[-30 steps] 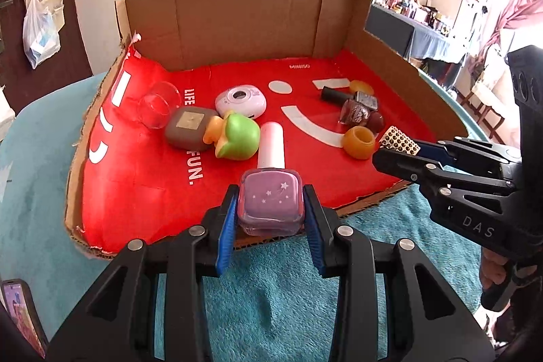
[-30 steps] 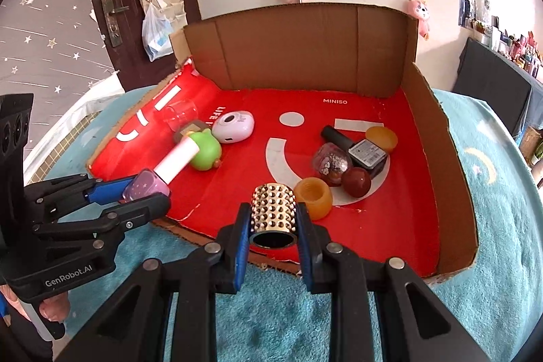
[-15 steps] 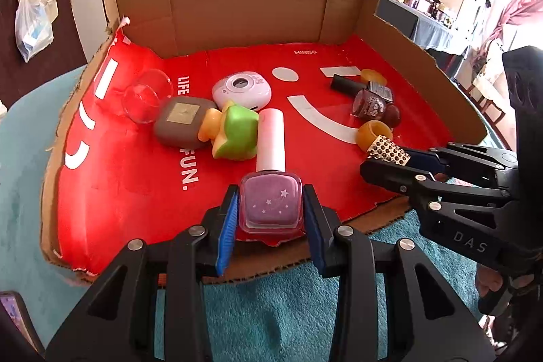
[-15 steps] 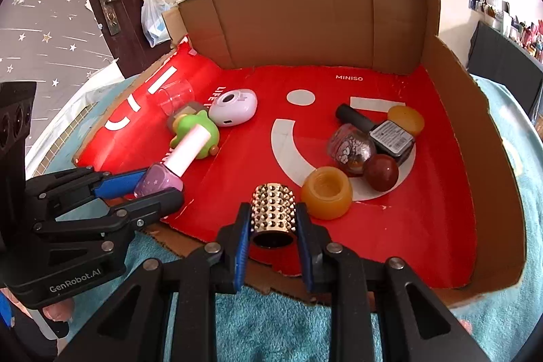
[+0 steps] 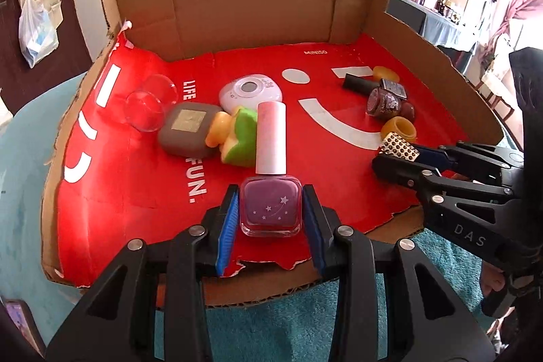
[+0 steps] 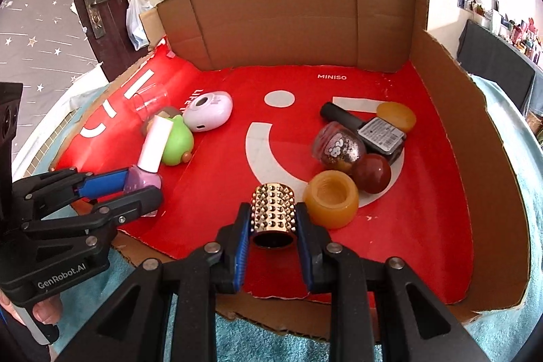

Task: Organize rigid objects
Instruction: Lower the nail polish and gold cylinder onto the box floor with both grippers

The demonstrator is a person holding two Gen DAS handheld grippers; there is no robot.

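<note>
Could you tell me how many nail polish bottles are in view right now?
3: the purple nail polish bottle held in the left tongs, a dark bottle lying at the box's right, and a glittery bottle against it. None appear hidden.

"MINISO" is printed in white on the red box floor [image 6: 373, 83], where "LIFE" and "FUN." are also read. "GenRobot.AI" is marked on the left tongs [image 6: 142, 192], "DAS" on the right tongs [image 5: 397, 155]. The bottle label [image 6: 381, 131] is illegible.

Left gripper [image 5: 270, 212] and right gripper [image 6: 273, 219] point downward, fingers clamped.
</note>
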